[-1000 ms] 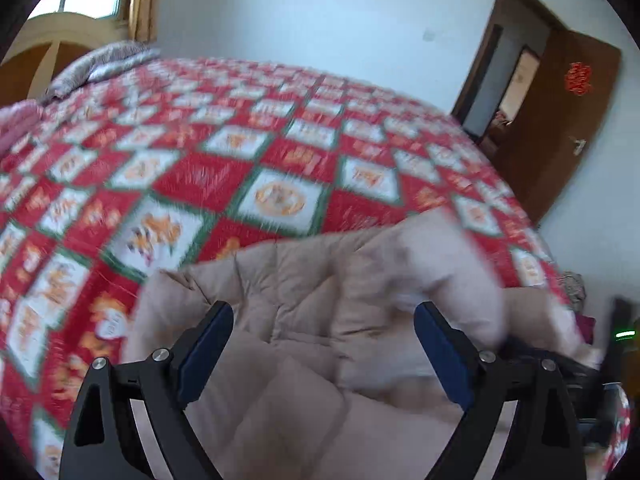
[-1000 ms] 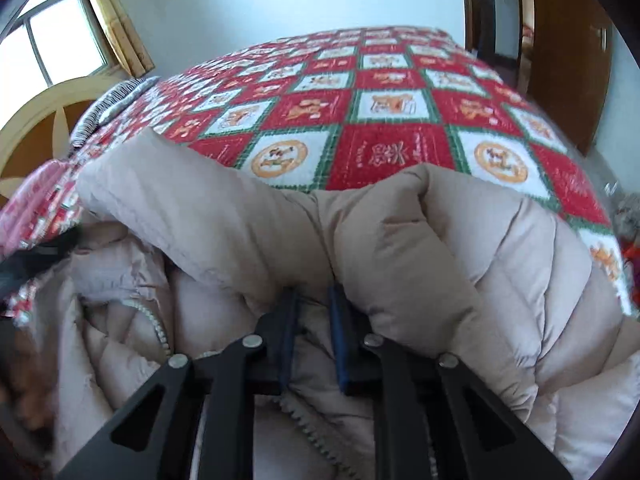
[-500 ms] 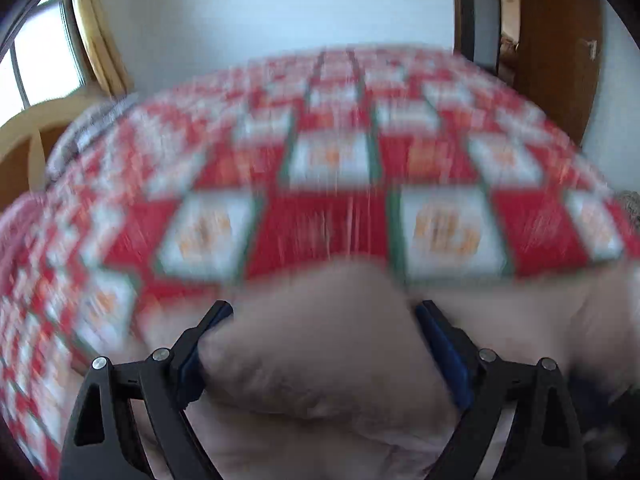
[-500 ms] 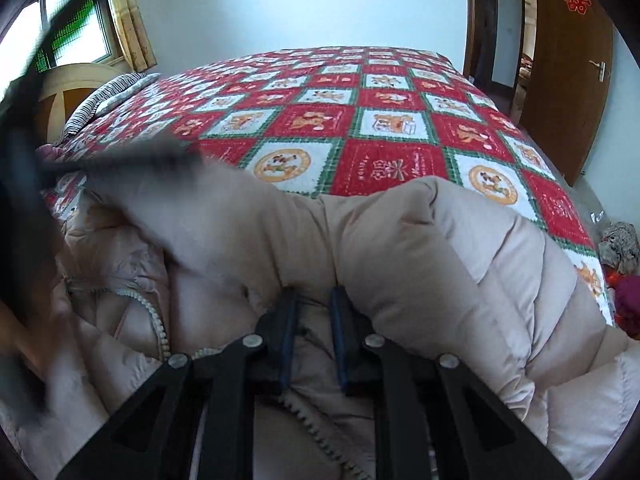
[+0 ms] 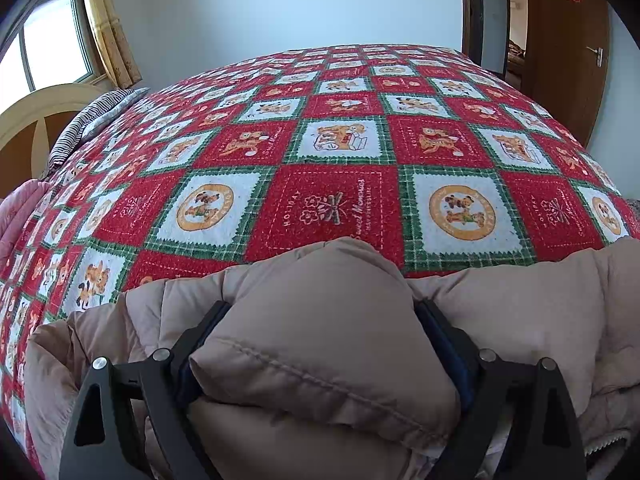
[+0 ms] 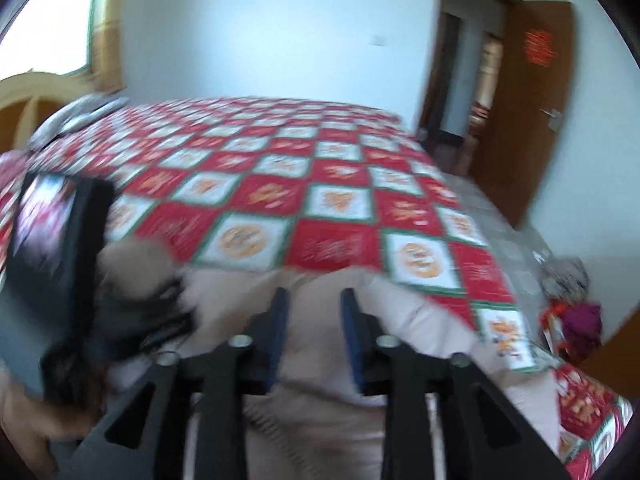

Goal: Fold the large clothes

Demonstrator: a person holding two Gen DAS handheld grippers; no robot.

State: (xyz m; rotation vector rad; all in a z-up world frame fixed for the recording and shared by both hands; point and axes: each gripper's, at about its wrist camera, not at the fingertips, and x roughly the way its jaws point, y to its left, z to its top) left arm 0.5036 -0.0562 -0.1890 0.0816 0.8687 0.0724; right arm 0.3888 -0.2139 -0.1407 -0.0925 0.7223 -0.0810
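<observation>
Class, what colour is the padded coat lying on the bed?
The padded coat is beige, clearest in the left wrist view.

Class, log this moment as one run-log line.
left claw: straddling puffy coat fold | right claw: partly open around coat | bed quilt: under coat

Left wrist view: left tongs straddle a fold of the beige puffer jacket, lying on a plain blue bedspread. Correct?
Not quite. The left tongs do straddle a fold of the beige puffer jacket, but the bedspread is a red, white and green patchwork print, as the left wrist view shows.
</observation>
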